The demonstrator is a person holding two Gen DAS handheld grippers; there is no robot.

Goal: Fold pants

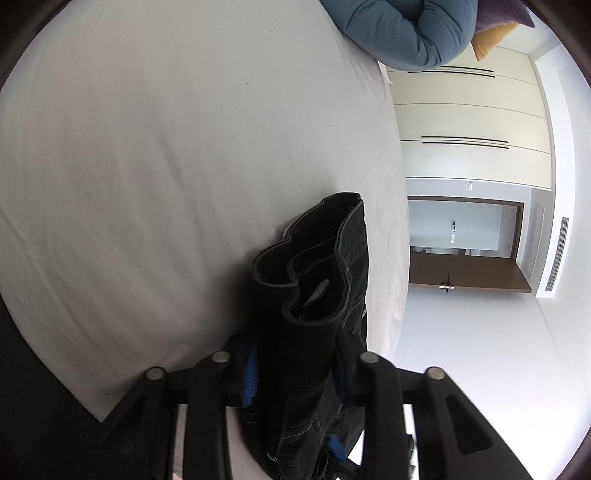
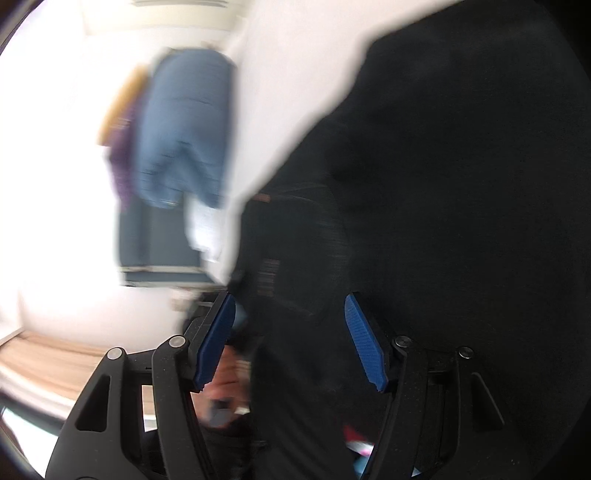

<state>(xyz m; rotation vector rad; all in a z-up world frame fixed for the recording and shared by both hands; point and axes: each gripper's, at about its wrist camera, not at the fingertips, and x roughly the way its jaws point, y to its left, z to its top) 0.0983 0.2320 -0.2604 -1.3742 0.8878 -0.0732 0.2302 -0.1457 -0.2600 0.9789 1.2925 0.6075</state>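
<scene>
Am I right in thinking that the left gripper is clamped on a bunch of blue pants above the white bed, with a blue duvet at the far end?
Not quite: the pants are black, not blue, as the left wrist view shows. The rest holds: the left gripper is clamped on them above the white bed, with the blue duvet at the far end.

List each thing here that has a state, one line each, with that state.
Left tongs: shut on the black pants.
Black pants: bunched, folded end sticking up over the bed.
Right tongs: open, dark fabric between the pads, not clamped.
White bed sheet: spread flat.
Blue duvet: rolled up at the bed's far end.
Brown door: open.
</scene>
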